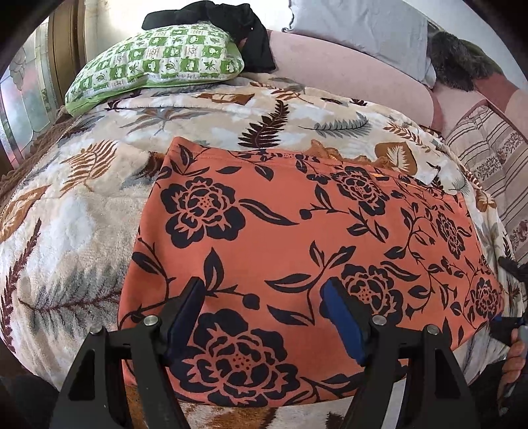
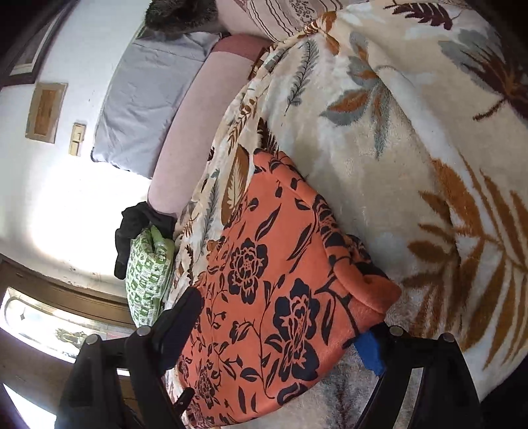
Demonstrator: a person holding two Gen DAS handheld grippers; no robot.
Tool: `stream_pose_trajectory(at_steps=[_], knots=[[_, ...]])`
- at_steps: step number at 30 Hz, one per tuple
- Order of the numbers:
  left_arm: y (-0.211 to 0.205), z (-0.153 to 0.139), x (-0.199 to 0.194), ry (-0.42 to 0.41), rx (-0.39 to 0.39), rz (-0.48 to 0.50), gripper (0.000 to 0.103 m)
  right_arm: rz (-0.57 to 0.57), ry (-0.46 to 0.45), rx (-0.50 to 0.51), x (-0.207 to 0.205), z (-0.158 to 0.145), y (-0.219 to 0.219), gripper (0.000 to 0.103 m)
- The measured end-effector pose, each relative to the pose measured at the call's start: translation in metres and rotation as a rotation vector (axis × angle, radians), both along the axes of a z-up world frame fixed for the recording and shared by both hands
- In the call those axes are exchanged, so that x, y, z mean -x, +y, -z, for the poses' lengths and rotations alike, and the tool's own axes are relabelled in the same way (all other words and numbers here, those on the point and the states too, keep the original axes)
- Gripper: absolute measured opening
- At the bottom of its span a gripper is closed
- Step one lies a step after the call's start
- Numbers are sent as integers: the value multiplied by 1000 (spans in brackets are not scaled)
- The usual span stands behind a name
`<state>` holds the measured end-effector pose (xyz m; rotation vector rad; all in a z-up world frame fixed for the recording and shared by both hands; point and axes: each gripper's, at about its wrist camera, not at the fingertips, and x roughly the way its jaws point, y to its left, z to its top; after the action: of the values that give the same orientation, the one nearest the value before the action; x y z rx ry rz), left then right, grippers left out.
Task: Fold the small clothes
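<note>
Orange floral garment (image 1: 297, 237): laid flat on leaf-print blanket (image 1: 66, 231), bed. L gripper (image 1: 264, 297): fingers wide, over near edge, nothing held. R gripper (image 2: 283, 333): fingers wide, straddling garment corner, no clamp. Green checked pillow (image 1: 158, 62), black cloth (image 1: 231, 19) at back.

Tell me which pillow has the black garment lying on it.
The green-and-white checked pillow; the black garment is draped over it. The grey pillow carries no garment.

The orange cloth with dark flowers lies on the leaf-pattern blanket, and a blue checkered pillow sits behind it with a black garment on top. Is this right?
Not quite: the pillow is green checkered, not blue, as the left wrist view shows. The orange cloth, the leaf-pattern blanket and the black garment are as stated.
</note>
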<state>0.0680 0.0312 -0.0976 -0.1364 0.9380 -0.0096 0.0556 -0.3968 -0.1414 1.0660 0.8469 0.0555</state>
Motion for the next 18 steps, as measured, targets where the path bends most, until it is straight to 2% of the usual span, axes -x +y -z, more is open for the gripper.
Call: stream_pose_trajectory(at_steps=[1, 4, 8, 11, 14, 18], knots=[[-2, -1, 0, -5, 2, 5, 75, -1, 35, -12, -2, 9, 0, 85], [-12, -6, 0, -34, -12, 28, 75, -2, 12, 6, 0, 4, 2, 85], [-30, 12, -13, 41, -62, 69, 77, -14, -2, 49, -4, 0, 6, 85], [-37, 12, -12, 42, -106, 71, 78, -5, 15, 42, -8, 11, 5, 81], [-35, 1, -11, 45, -75, 68, 78, -6, 11, 33, -8, 9, 2, 81], [-38, -7, -10, 15, -85, 61, 78, -7, -11, 35, -8, 1, 3, 81]])
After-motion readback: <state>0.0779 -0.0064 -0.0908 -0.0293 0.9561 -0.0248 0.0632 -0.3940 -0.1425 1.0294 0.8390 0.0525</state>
